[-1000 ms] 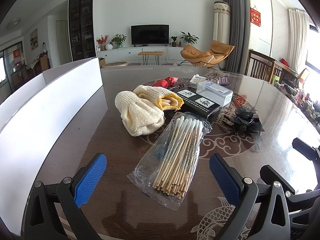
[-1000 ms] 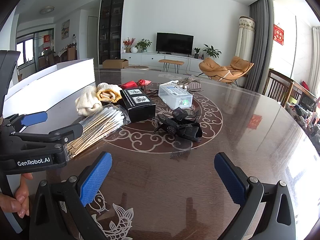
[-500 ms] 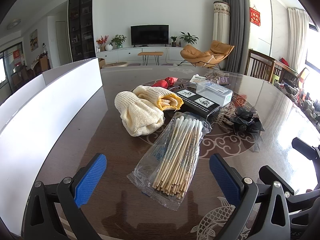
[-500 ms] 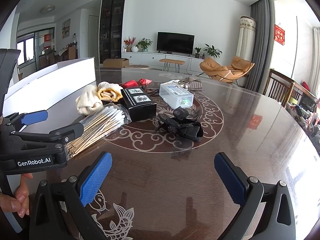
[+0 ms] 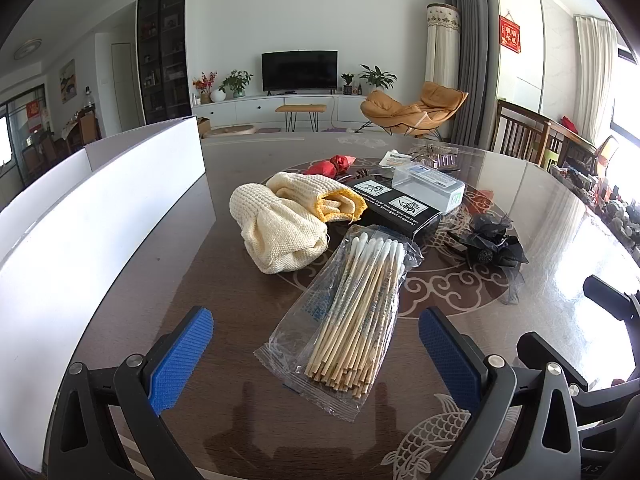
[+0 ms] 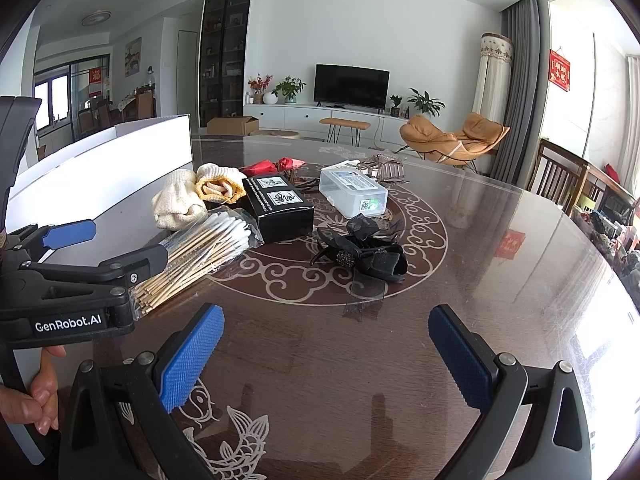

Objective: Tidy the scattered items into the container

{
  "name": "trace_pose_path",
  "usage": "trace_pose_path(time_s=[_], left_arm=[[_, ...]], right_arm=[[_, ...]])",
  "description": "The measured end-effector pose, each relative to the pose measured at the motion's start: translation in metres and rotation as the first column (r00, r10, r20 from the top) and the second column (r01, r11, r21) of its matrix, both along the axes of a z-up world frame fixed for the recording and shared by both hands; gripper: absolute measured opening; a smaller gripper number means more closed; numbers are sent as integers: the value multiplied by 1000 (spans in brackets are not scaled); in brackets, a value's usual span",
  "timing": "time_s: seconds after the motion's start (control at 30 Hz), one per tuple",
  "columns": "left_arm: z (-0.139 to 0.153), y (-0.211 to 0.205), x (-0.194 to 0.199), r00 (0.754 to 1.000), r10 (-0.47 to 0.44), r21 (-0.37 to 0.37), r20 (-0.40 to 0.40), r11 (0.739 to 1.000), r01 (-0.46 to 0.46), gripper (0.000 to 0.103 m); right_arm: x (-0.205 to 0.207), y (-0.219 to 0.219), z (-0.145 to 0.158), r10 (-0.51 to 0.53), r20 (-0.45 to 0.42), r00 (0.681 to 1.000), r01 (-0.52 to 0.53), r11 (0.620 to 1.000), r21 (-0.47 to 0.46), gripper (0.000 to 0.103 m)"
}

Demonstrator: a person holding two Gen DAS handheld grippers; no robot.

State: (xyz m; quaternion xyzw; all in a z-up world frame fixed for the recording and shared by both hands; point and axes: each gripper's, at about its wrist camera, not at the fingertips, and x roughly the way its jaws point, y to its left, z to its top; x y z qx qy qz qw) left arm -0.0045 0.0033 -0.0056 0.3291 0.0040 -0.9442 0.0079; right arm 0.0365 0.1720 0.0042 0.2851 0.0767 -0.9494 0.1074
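Pre-grasp step, nothing binned. Left tool (image 5: 316, 354) and right tool (image 6: 326, 354) both spread, empty. Next: close left on clear-wrapped cotton-swab packet (image 5: 352, 312) at 12 o'clock, transfer to white-walled container (image 5: 100, 200) at 10 o'clock.

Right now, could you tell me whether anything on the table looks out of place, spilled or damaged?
Nothing looks spilled or broken. The items simply lie loose beside the white container: the swab packet sits askew across the table's pattern, the cream gloves are crumpled, and the black hair bow trails a ribbon. Both grippers hold nothing.
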Motion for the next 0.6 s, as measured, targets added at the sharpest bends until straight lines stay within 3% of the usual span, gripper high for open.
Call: trace_pose_path(time_s=[0.6], left_arm=[[1, 0, 0, 1000, 1, 0, -3, 1000, -1, 103]], right_arm=[[1, -1, 0, 1, -1, 1000, -1, 1000, 1, 102]])
